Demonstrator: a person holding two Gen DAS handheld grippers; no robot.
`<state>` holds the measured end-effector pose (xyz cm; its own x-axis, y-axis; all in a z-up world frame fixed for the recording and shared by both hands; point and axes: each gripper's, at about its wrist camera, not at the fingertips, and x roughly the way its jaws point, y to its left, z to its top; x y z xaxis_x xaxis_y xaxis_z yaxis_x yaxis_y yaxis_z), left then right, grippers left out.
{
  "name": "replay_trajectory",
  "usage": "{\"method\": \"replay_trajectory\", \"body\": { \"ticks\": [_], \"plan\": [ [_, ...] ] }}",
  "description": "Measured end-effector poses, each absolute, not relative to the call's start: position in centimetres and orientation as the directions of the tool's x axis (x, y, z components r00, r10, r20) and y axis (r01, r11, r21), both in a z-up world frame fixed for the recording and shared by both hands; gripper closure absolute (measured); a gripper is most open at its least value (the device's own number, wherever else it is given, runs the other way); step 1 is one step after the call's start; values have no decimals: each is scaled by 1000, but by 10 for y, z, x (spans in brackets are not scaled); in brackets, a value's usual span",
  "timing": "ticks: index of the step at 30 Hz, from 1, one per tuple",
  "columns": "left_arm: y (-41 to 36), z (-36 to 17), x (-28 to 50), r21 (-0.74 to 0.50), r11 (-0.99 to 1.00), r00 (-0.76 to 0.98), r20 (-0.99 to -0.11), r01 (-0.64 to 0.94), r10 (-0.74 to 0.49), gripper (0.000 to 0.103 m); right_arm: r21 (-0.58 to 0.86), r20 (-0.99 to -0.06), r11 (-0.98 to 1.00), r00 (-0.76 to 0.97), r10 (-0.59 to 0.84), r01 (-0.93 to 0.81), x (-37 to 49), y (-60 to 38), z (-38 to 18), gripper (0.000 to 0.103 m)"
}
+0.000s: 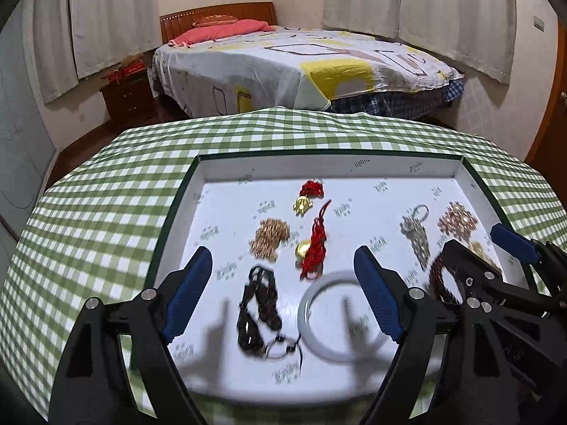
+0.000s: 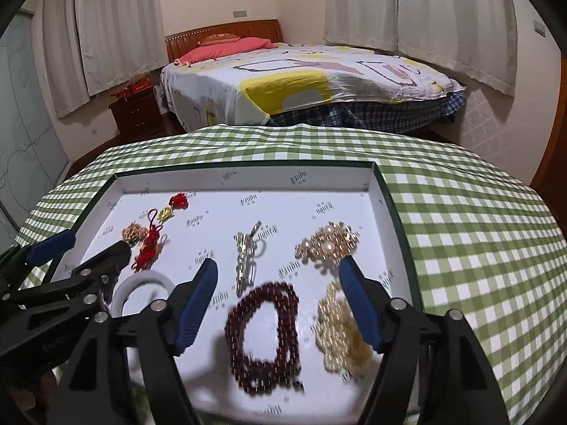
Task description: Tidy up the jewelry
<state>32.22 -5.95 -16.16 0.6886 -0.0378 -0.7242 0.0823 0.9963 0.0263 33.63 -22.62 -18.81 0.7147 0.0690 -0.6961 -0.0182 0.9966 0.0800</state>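
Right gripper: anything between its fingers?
Yes. In the right wrist view the dark red bead bracelet lies on the tray between the open right gripper fingers.

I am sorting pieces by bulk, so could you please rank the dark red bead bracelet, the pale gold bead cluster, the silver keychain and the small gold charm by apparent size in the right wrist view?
1. dark red bead bracelet
2. pale gold bead cluster, slightly smaller
3. silver keychain
4. small gold charm

The top two lie nearest the camera, so their lead is unsure.
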Motion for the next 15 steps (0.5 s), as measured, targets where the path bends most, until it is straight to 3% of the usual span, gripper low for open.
{"method": "replay_trajectory", "body": {
  "ticks": [15],
  "plan": [
    [-36,-79,207,-22,998,778,-626,60,-61,12,83,-608,995,788,95,-56,233,-225,-119,30]
  ]
}}
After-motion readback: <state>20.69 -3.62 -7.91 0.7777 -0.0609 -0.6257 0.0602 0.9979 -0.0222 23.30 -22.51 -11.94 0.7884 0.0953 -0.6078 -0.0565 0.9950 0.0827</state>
